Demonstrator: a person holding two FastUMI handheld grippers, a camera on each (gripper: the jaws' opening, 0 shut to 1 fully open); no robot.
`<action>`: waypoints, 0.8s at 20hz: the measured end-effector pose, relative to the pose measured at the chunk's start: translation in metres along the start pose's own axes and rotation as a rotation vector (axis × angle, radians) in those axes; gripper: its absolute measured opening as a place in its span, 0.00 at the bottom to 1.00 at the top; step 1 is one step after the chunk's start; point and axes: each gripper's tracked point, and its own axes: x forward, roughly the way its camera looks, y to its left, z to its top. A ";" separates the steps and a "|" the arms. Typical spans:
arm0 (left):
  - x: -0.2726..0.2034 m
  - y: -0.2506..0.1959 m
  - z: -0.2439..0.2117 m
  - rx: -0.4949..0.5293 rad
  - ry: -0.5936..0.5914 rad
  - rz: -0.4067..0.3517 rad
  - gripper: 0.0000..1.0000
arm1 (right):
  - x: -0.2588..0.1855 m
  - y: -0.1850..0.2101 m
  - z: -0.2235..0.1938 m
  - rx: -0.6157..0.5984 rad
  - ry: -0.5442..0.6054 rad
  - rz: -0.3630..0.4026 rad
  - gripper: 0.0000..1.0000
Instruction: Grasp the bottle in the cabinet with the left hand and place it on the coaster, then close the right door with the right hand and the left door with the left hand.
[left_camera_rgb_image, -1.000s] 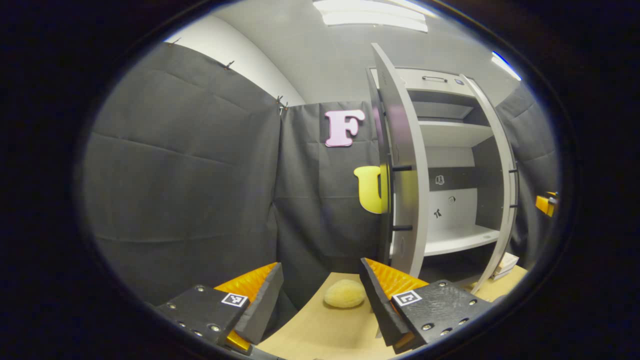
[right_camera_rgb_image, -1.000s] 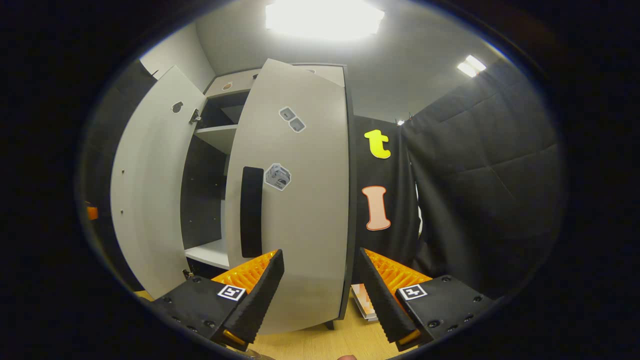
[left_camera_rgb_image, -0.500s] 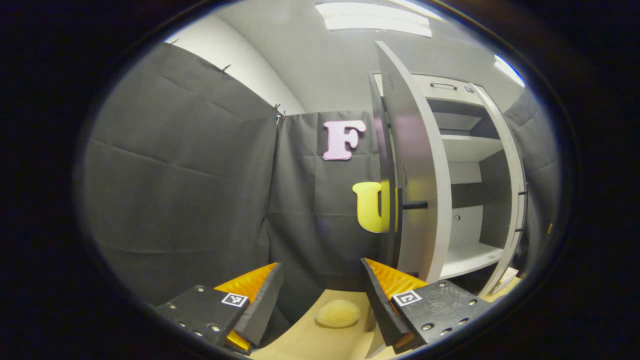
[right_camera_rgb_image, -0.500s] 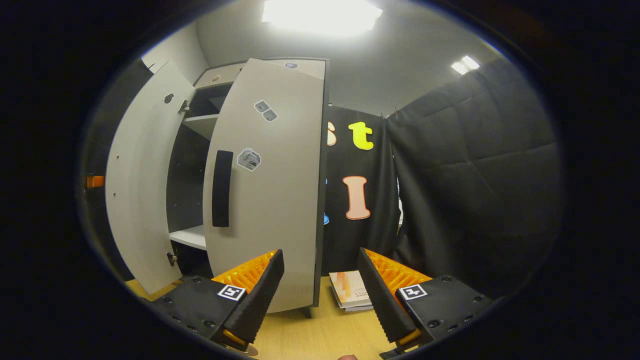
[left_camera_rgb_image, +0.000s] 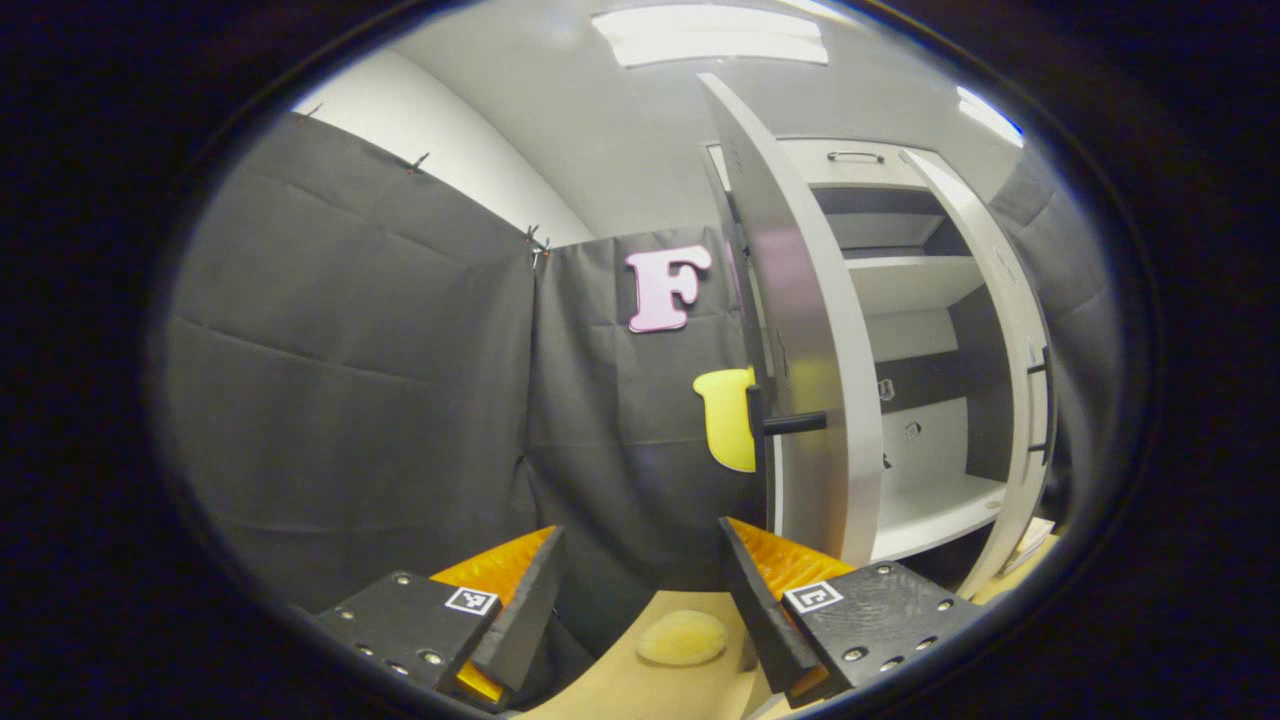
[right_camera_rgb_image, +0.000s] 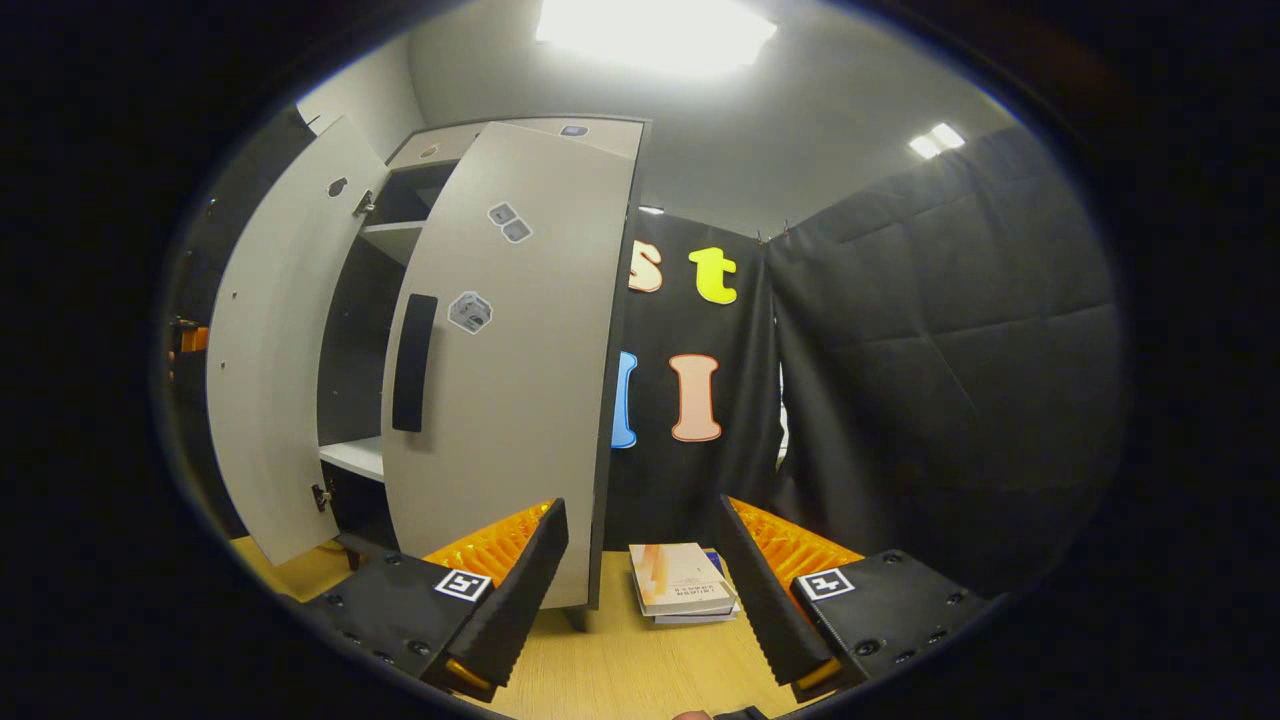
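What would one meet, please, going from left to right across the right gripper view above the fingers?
Pale grey left cabinet door → dark open cabinet interior with its white shelf → pale grey right cabinet door with a black handle → small stack of books on the wooden table → black cloth wall.

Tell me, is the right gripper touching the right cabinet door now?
Cannot tell. In the right gripper view the open right gripper sits low before the right door; its left finger overlaps the door's lower edge, showing neither gap nor contact plainly.

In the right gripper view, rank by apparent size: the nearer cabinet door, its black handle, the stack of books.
1. Nearer cabinet door, by far the largest.
2. Stack of books and black handle: similar in area, and the books lie nearer the camera, so no ranking.
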 end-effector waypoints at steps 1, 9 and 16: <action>0.000 -0.002 0.001 -0.001 0.001 -0.008 0.88 | 0.001 0.002 0.000 0.003 -0.001 0.010 0.95; -0.015 -0.055 0.008 -0.023 -0.014 -0.073 0.89 | 0.004 0.012 -0.007 -0.036 0.001 0.068 0.95; -0.022 -0.095 0.011 -0.051 -0.039 -0.119 0.89 | -0.006 0.000 -0.013 -0.096 0.013 0.065 0.95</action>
